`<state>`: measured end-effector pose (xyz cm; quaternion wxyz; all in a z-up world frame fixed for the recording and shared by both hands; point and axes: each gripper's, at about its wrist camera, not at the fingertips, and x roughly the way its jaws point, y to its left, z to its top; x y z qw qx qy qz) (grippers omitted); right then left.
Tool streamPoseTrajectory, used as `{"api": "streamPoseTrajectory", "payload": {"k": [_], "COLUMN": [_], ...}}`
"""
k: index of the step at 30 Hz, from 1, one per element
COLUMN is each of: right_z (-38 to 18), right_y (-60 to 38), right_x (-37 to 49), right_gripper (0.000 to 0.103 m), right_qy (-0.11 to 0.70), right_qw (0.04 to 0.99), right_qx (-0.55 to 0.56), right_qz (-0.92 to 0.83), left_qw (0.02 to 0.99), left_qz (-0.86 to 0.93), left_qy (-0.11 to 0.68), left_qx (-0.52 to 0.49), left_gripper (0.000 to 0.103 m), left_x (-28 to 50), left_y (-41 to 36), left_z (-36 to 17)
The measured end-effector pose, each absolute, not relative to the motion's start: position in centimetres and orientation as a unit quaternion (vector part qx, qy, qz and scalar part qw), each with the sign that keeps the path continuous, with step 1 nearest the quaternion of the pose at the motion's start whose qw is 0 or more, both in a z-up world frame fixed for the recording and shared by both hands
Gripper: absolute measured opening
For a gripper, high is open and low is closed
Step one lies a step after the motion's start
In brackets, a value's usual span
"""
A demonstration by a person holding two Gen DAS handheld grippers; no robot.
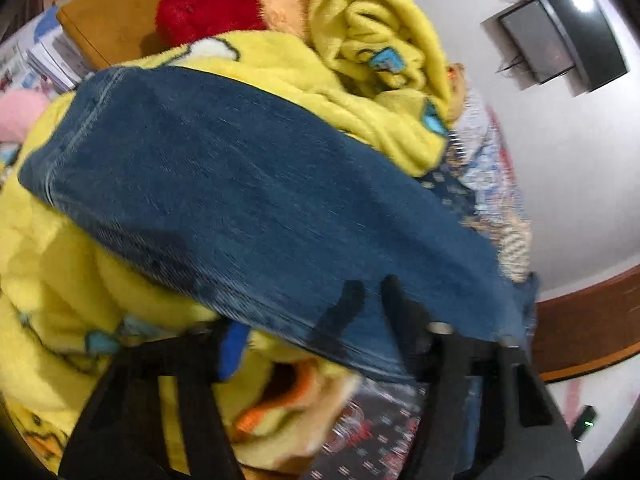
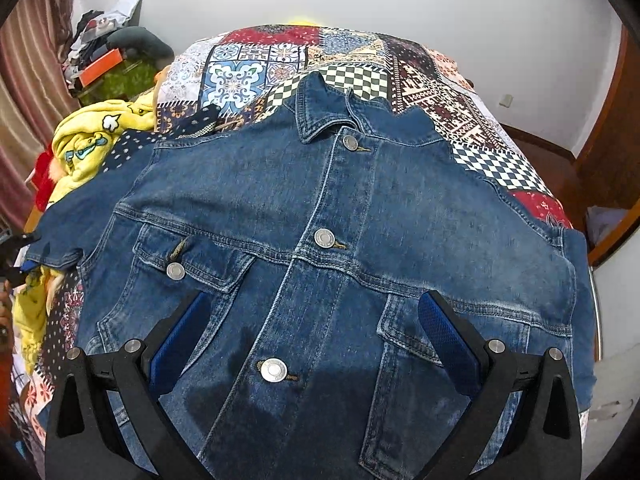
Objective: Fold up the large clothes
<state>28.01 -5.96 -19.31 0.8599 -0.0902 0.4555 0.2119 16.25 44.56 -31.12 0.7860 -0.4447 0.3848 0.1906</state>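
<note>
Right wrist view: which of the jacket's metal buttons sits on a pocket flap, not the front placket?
The button at picture-left on the denim jacket. It fastens the chest pocket flap; the other three run in a line down the centre placket.

The denim jacket (image 2: pixel 328 248) lies spread front-up on the patchwork bedspread (image 2: pixel 280 60), collar toward the top of the right wrist frame. A fleece blanket (image 2: pixel 92 140) is heaped at its left, under the sleeve (image 1: pixel 240 184). Cluttered boxes (image 2: pixel 100 64) sit upper left, against the wall.
</note>
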Motion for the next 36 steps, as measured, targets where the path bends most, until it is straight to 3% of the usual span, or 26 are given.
{"api": "streamPoseTrajectory", "payload": {"k": [2,5,14,24,29,36], "right_z": [-19.2,-18.9,-16.8,-14.8,-14.1,-13.9], "right_y": [-6.1,-6.3,-8.3,-12.3,-15.5,-20.0], "right_x": [28.1,27.9,27.1,26.6,26.6,26.8], "right_gripper": [0.103,0.103,0.103,0.103,0.103,0.103], "right_qy": [0.458,0.461,0.445,0.427,0.418,0.420], "right_qw": [0.859,0.858,0.868,0.879,0.887,0.892], "right_qx": [-0.086,-0.082,-0.070,-0.035,-0.018,0.009], "right_qz": [0.211,0.212,0.211,0.210,0.196,0.168], "left_qw": [0.788,0.802,0.880,0.944,0.951,0.913], "left_qz": [0.225,0.255,0.251,0.123,0.037,-0.065], "left_qy": [0.407,0.418,0.352,0.285,0.297,0.402], "left_qx": [-0.403,-0.343,-0.195,-0.110,-0.075,-0.005], "left_gripper": [0.020,0.013,0.009,0.006,0.004,0.004], "left_x": [17.1,17.6,18.7,27.6,32.4,36.5], "left_y": [44.6,43.3,37.5,24.9,15.8,2.9], "left_z": [-31.1,-29.2,-17.3,-7.5,-7.5,-15.5]}}
